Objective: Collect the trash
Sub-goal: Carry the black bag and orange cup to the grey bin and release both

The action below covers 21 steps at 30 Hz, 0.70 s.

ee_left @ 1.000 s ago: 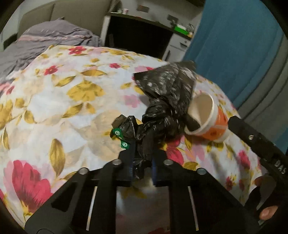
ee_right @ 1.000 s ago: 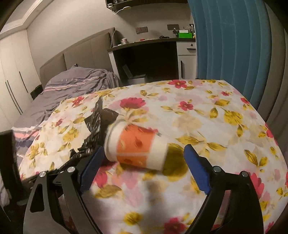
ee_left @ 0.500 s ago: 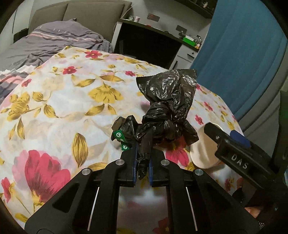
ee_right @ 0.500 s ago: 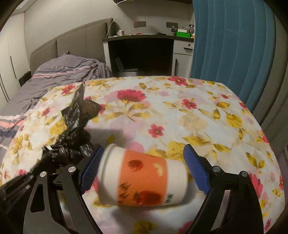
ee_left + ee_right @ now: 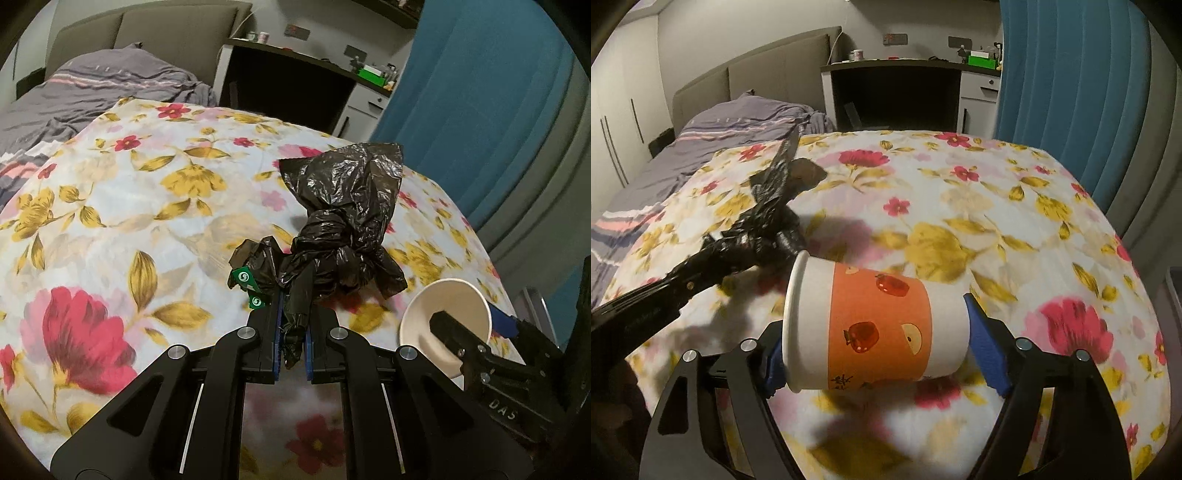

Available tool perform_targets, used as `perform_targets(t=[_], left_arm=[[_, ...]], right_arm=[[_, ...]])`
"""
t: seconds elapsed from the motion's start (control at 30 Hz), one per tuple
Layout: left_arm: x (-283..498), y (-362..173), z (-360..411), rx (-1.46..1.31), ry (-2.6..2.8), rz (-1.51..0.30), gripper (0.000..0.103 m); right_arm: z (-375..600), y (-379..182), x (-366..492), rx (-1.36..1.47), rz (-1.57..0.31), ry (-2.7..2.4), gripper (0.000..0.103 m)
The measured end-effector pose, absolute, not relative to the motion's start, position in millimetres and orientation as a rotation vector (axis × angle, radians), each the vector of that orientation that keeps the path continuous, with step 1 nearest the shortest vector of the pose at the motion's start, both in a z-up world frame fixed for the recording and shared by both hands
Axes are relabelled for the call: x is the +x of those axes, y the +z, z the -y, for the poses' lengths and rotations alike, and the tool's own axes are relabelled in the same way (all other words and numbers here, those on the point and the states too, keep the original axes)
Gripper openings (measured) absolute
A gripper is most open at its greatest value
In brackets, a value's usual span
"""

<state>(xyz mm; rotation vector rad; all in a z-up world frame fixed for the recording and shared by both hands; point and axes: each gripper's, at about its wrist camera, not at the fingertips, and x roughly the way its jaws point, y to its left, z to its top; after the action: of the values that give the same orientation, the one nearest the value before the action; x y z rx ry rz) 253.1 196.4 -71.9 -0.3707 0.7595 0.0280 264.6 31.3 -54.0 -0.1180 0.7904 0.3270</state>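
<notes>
Now the paper cup [image 5: 875, 325] sits between my right fingers [image 5: 984, 347], spread, end to end, near edge of the bed [image 5: 997, 206]. My left fingers [image 5: 273, 343] pinch the black bag [image 5: 343, 229]; next the cup goes in.

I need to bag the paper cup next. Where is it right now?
In the right wrist view the paper cup lies sideways between the right gripper fingers, above the floral cloth, rim toward the black bag.

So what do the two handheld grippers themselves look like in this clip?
Both are matte black linkage frames with silver pivot bolts and blue finger pads. The left gripper bears green tags with white swirl marks; the right gripper shows "DAS" lettering in the left wrist view. No sleeves or cables are visible.
</notes>
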Motion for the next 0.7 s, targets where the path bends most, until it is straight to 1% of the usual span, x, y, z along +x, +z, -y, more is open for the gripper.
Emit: perform_targets(t=[0.43, 0.7], left_arm=[[212.4, -58.2, -142.6, -0.318, -0.022, -0.73, 0.008], [195.4, -42.5, -91.6, -0.266, -0.075, -0.698, 0.008]], right_arm=[[27.5, -44.3, 215.5, -0.066, -0.771, 0.346, 0.077], [71.8, -32.6, 195.0, -0.021, -0.734, 0.308, 0.077]])
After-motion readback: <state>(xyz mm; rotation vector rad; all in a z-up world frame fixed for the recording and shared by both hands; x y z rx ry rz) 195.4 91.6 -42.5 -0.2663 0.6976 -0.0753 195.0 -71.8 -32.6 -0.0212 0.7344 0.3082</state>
